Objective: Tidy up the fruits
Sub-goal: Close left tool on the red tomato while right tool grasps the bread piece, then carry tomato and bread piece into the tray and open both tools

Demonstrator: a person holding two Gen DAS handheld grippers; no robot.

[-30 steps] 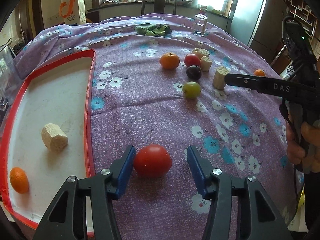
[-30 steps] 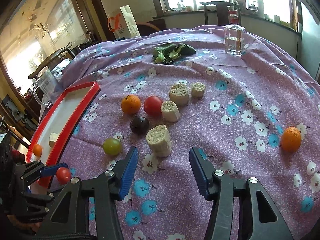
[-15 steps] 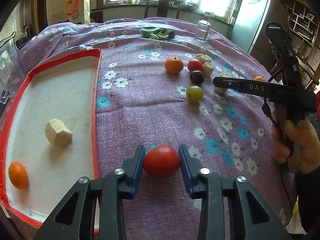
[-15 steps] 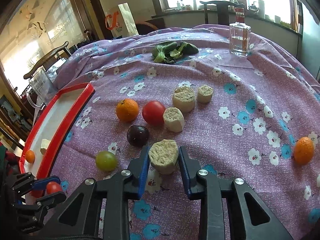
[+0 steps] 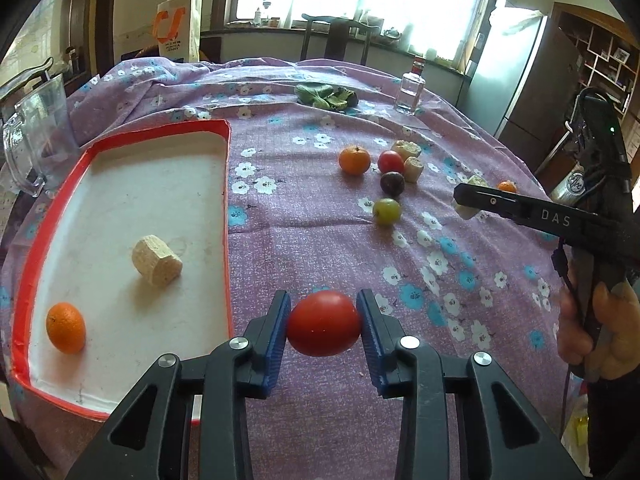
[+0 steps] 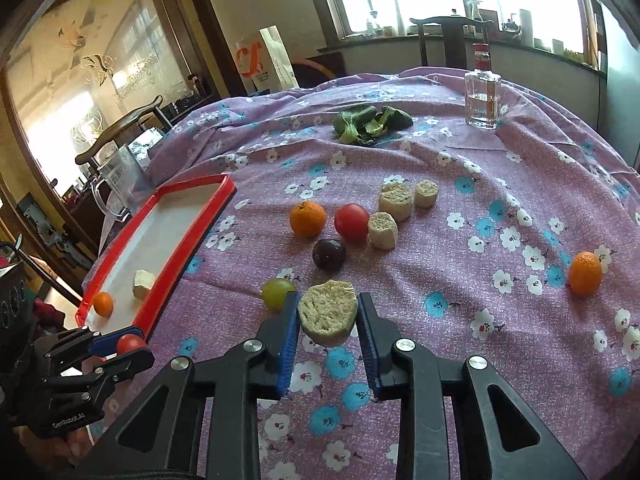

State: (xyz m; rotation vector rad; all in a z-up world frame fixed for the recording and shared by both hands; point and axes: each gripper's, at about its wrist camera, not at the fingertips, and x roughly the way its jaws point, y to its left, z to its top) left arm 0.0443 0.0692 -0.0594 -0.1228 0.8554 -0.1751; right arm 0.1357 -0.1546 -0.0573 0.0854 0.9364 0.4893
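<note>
Pinching a tomato [image 5: 323, 323] and a chunk [image 6: 328, 312], both jaws hold loads; tray [image 5: 226, 208] holds two, six remain on the desk [image 5: 312, 240]

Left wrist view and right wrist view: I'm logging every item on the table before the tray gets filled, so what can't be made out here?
- Left wrist view: pale chunk held by the right gripper, mostly hidden behind its fingers; the rear pale chunk is partly behind the red fruit.
- Right wrist view: green fruit partly covered by the gripper's fingers.
- Both views: bag lettering too small; tray's near corner is hidden behind the left gripper.
</note>
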